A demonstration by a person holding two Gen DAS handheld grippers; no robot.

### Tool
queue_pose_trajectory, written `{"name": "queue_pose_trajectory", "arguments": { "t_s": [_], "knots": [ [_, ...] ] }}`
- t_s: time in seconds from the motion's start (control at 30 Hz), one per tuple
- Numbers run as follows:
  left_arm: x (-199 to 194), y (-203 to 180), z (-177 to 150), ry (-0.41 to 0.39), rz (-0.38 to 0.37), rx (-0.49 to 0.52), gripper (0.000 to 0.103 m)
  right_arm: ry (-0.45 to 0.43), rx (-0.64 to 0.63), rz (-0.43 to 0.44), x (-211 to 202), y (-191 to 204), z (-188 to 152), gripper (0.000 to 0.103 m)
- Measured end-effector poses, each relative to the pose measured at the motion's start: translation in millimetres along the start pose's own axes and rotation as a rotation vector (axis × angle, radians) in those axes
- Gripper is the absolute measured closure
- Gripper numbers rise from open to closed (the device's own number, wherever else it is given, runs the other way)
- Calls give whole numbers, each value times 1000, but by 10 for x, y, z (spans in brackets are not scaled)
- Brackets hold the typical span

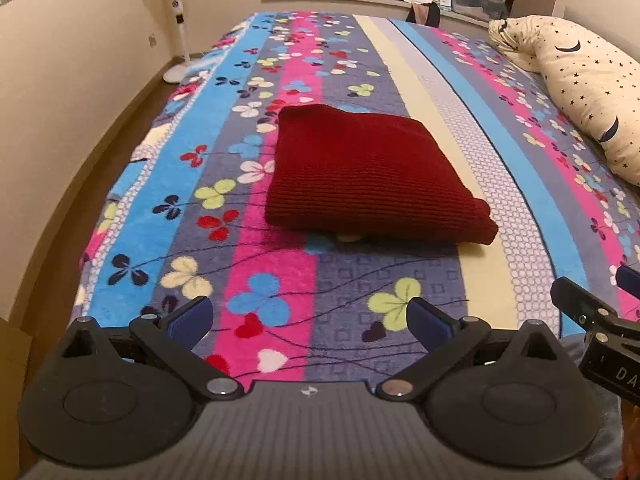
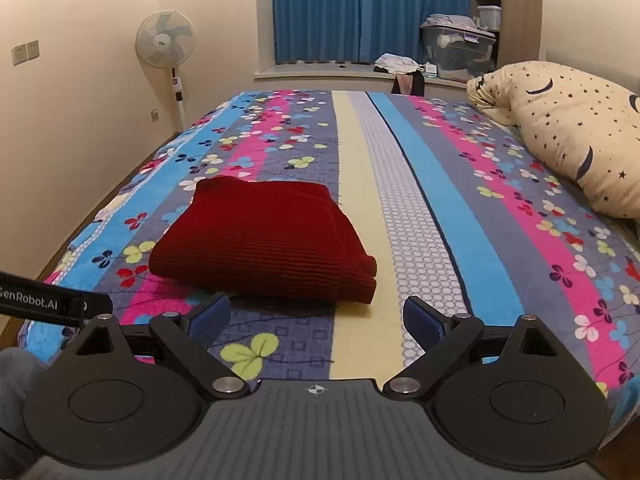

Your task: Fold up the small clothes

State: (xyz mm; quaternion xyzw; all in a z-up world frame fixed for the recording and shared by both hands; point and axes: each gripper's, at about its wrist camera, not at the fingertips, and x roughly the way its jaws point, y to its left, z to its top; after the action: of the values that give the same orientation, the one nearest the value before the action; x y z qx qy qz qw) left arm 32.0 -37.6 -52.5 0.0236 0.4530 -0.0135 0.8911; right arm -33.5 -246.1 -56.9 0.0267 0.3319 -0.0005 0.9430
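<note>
Both my claws are just hanging over the near end of the bed (image 1: 352, 280) rn, neither touching anything. Left claw (image 1: 310, 320) is spread wide, blue pads (image 1: 192, 318) far apart, nothing between them but the flowery striped blanket (image 2: 440, 208). Right claw (image 2: 316, 320) same deal, spread and empty.

The dark red knit sweater (image 1: 368, 176) is folded into a thick rectangle, lying flat on the blanket. From the left cam it's straight ahead, from the right cam it's ahead and off to the left (image 2: 264, 240). Some small pale thing peeks out under its near edge in the left view, can't tell what it is tbh.

Right claw only shows as a black bit cut off at the right edge of the left cam, w/ partial lettering I can't read fully. Left one pokes into the right cam's left edge, label cut off too.

Starry cream pillow (image 2: 568, 128) on the right side of the bed, partly out of frame. Standing fan (image 2: 166, 44) by the wall, blue curtains (image 2: 360, 8) and storage bins (image 2: 456, 52) at the back, contents too blurry to ID.
</note>
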Motion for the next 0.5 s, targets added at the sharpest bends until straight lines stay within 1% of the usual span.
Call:
{"name": "queue_pose_trajectory", "arguments": {
  "t_s": [0.07,0.23,0.5],
  "knots": [
    [-15,4,-7,-5,14,10,0,3,-7,5,-24,24,-10,9],
    [-28,17,-25,-9,11,15,0,-5,-23,12,-56,86,-6,9],
    [-49,28,-19,-19,23,17,0,12,-18,37,-50,133,-13,8]
  ]
}}
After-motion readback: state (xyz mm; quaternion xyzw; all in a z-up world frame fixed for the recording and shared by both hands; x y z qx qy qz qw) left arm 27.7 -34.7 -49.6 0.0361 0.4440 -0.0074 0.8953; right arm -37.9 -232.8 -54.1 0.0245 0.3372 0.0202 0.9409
